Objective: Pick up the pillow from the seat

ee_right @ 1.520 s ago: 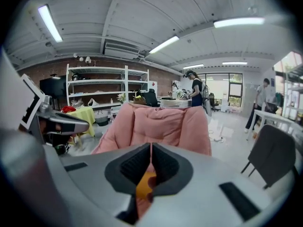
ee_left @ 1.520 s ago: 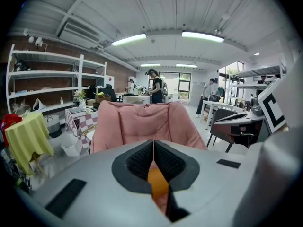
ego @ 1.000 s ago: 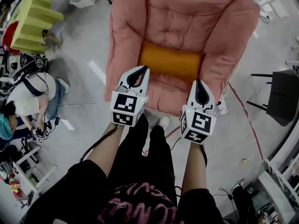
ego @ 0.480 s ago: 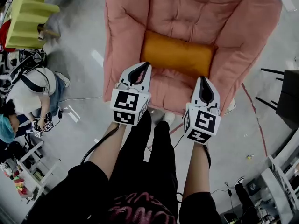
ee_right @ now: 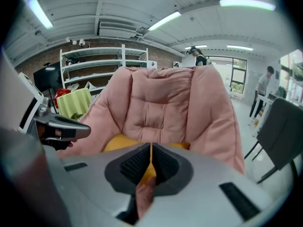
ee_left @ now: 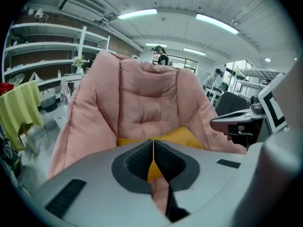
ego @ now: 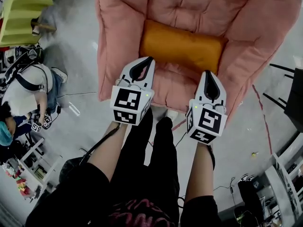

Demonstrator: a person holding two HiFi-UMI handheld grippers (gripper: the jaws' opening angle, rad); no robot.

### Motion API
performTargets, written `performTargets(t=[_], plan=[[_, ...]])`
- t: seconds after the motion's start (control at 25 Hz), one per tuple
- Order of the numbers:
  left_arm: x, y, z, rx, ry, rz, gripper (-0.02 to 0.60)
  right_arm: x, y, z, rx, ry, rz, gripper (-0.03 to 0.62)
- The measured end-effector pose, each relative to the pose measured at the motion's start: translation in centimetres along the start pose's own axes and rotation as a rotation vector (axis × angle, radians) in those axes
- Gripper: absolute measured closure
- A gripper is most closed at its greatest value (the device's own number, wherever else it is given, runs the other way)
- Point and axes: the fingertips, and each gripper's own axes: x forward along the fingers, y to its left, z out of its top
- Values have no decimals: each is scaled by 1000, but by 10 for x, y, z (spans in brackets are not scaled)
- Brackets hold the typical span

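The floor [ego: 75, 56] is bare grey concrete in a workshop-like room, with white shelves [ee_left: 47, 46] at the side and strip lights [ee_left: 137, 14] overhead. In the head view a pink padded chair [ego: 118, 32] fills 12 o'clock. A yellow-green cloth [ego: 21, 13] is at 10 o'clock, a seated person [ego: 28, 89] at 9 and a black chair [ego: 293, 98] at 3.

The orange pillow [ego: 182, 46] lies across the seat [ego: 175, 89] against the chair's back, its long side running roughly 9 to 3 and slightly tilted. The left gripper [ego: 150, 59] points at its near left corner and the right gripper [ego: 207, 73] at its near right edge. Whether the tips touch the pillow cannot be told. Each gripper view shows the pads closed flat against each other, with the pillow beyond them at 12 o'clock — neither pair grips it.

Each gripper's cube [ego: 127, 105] carries black-and-white square markers. Pink lettering on the wearer's shirt [ego: 142, 212] is too cut off to read.
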Motion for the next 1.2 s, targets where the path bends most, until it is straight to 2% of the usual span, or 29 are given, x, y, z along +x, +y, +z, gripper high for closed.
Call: performTargets(t=[0.72, 1.2], plan=[[49, 16, -49, 0, 51, 5, 566, 50, -3, -54, 11, 68, 8, 571], [76, 33, -67, 17, 93, 21, 565, 72, -9, -70, 2, 82, 7, 569]])
